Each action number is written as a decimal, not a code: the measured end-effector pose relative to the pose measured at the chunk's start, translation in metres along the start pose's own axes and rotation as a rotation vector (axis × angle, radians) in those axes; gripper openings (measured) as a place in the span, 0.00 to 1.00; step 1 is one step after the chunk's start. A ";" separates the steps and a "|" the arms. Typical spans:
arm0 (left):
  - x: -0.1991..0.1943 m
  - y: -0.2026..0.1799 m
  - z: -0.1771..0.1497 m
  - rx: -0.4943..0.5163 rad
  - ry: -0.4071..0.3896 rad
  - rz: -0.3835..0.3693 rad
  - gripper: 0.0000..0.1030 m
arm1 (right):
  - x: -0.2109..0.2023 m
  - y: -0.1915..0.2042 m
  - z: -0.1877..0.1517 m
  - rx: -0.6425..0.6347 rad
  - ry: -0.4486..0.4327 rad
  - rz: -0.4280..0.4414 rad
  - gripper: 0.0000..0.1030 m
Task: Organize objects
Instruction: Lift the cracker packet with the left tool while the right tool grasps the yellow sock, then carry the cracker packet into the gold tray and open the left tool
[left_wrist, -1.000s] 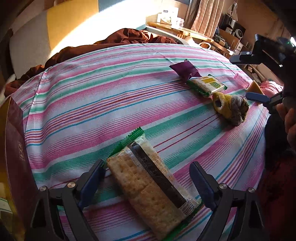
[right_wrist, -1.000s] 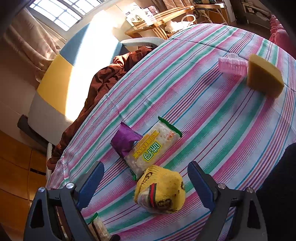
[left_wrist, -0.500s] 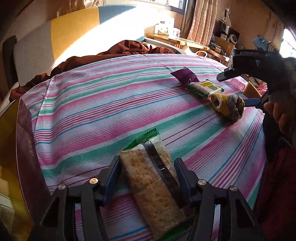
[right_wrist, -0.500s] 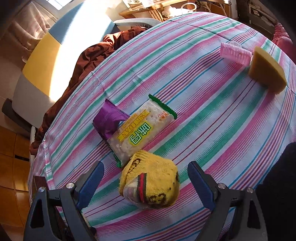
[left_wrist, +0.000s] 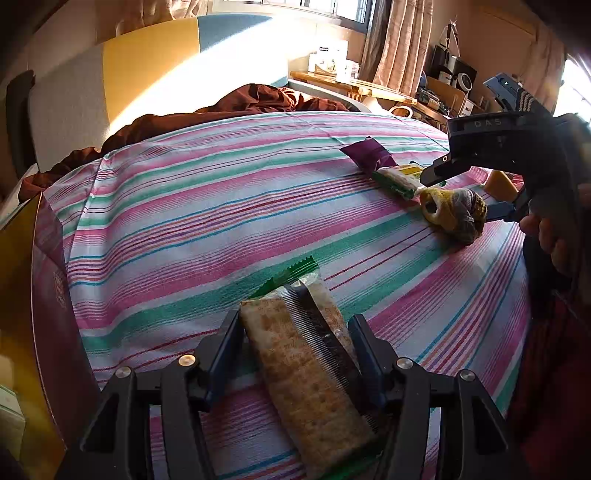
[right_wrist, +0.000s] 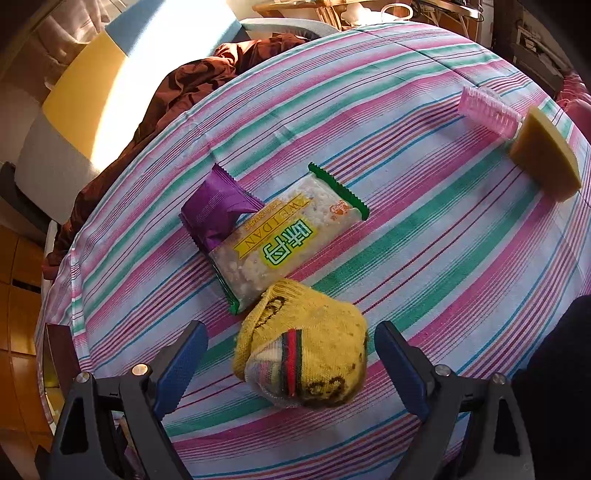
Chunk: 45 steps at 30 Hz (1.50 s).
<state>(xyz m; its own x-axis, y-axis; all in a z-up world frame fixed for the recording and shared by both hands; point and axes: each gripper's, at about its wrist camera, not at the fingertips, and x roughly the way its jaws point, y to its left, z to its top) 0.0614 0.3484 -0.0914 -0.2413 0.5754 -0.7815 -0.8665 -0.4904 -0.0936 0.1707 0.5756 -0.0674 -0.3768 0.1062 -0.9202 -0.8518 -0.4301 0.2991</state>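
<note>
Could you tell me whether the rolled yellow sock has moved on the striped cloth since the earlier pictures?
No. The yellow sock still touches the end of the green-edged snack packet on the striped cloth; only the open right gripper has come down around it.

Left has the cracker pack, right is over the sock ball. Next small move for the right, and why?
Probably close the right hand-held gripper on the rolled yellow sock. Its fingers stand wide on either side of the sock, not touching it, while the left hand-held gripper already clamps the cracker packet.
</note>
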 end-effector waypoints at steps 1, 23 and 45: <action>0.000 0.000 0.000 0.001 0.000 0.001 0.58 | 0.000 0.001 0.000 -0.004 0.003 -0.001 0.91; -0.001 0.001 -0.002 -0.007 -0.004 0.006 0.57 | 0.013 0.045 -0.016 -0.247 0.097 0.119 0.40; -0.010 0.002 0.000 -0.037 -0.004 0.045 0.54 | 0.025 0.068 -0.031 -0.355 0.179 0.170 0.40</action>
<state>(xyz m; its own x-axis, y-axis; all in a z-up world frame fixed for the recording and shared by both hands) 0.0622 0.3414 -0.0834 -0.2816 0.5547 -0.7829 -0.8378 -0.5399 -0.0812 0.1145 0.5212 -0.0775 -0.4047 -0.1368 -0.9042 -0.5933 -0.7132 0.3734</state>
